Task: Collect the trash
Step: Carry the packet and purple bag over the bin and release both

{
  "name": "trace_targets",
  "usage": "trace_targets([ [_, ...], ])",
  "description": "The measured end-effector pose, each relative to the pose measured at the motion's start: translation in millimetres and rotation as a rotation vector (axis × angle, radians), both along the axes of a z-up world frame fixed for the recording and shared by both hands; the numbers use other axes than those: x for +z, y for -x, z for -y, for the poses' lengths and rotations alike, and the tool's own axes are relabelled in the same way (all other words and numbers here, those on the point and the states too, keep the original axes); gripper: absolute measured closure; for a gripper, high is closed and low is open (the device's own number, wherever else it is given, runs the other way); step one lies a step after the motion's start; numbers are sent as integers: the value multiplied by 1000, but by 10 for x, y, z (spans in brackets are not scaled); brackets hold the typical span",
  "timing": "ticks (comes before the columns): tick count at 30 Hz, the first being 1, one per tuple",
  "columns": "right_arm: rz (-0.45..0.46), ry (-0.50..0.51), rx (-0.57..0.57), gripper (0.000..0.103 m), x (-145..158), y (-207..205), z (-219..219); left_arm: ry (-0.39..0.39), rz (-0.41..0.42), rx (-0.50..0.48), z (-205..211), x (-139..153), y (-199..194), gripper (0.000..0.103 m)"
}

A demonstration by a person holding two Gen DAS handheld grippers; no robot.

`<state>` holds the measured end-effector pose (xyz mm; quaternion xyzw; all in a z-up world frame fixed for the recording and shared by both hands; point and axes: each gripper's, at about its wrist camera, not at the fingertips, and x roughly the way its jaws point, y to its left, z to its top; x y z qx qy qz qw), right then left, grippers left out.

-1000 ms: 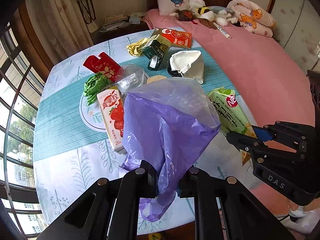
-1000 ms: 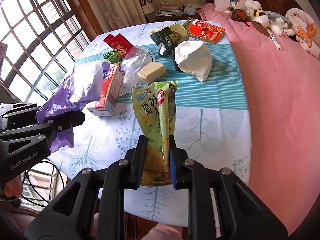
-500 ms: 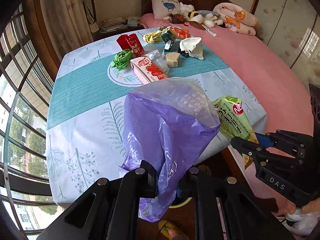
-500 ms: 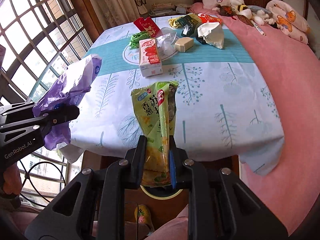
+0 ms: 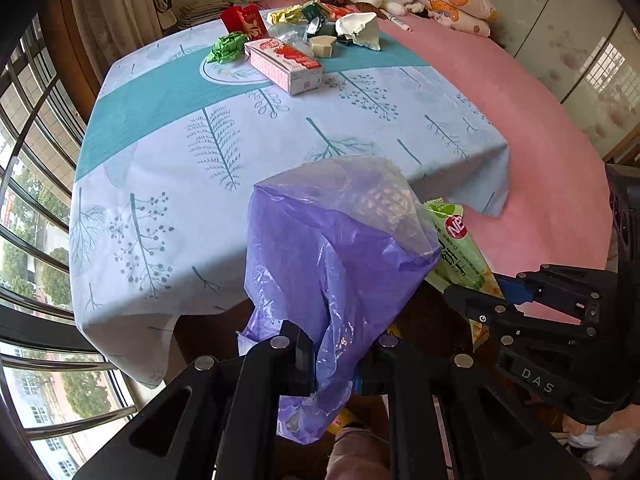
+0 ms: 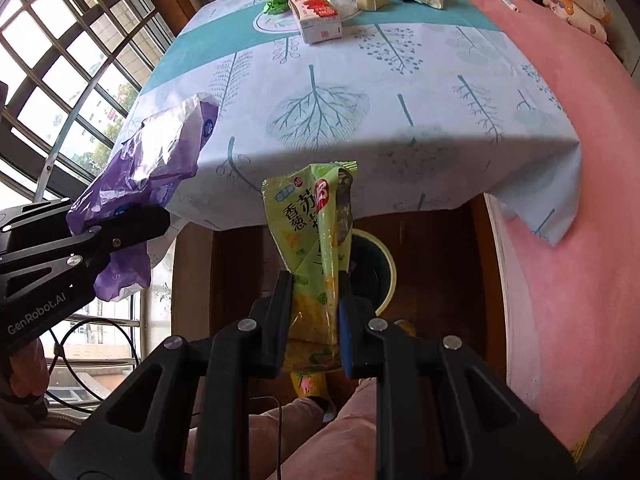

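Observation:
My left gripper (image 5: pixel 338 356) is shut on a purple plastic bag (image 5: pixel 340 248), whose mouth stands open upward in front of the table's near edge. The same bag (image 6: pixel 148 168) shows at the left in the right wrist view. My right gripper (image 6: pixel 316 320) is shut on a green snack packet (image 6: pixel 316 220), held upright below the table edge. That packet (image 5: pixel 460 252) sits just right of the bag's mouth in the left wrist view. More trash lies at the table's far end: a red-and-white carton (image 5: pixel 286 64), green wrapper (image 5: pixel 228 46), red packet (image 5: pixel 244 20) and white crumpled paper (image 5: pixel 360 30).
The table (image 5: pixel 200 152) has a pale blue leaf-print cloth with a teal band. A pink bed (image 5: pixel 540 120) with pillows and soft toys runs along the right. Barred windows (image 5: pixel 24 200) line the left. A round bin (image 6: pixel 374 272) stands on the floor under the table.
Both grippers have pulled back and down from the table, taking the purple bag and the green packet with them. The table's near edge and the floor bin now show.

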<state>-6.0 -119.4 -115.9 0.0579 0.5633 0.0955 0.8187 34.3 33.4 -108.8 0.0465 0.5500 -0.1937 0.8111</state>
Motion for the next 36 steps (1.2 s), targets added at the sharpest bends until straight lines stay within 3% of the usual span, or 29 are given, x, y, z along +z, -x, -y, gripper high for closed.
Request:
trace_targets([
  [10, -189, -14, -109, 85, -1117, 75, 219, -19, -175, -37, 292, -1010, 187, 91],
  [17, -262, -19, -172, 85, -2135, -68, 384, -51, -252, -23, 531, -2038, 62, 91],
  [24, -274, -35, -189, 85, -3116, -333, 463, -75, -285, 32, 637, -3074, -171, 89],
  [27, -281, -56, -186, 85, -3448, -386, 457, -77, -289, 54, 658, -3412, -235, 78],
  [29, -281, -64, -177, 85, -3603, -420, 423, -93, -285, 59, 671, -3591, -259, 58],
  [31, -277, -68, -163, 85, -3721, -454, 396, -110, -274, 66, 683, -3731, -308, 45],
  [36, -283, -77, -158, 85, -4036, -496, 405, -114, -268, 92, 591, -3918, -382, 24],
])
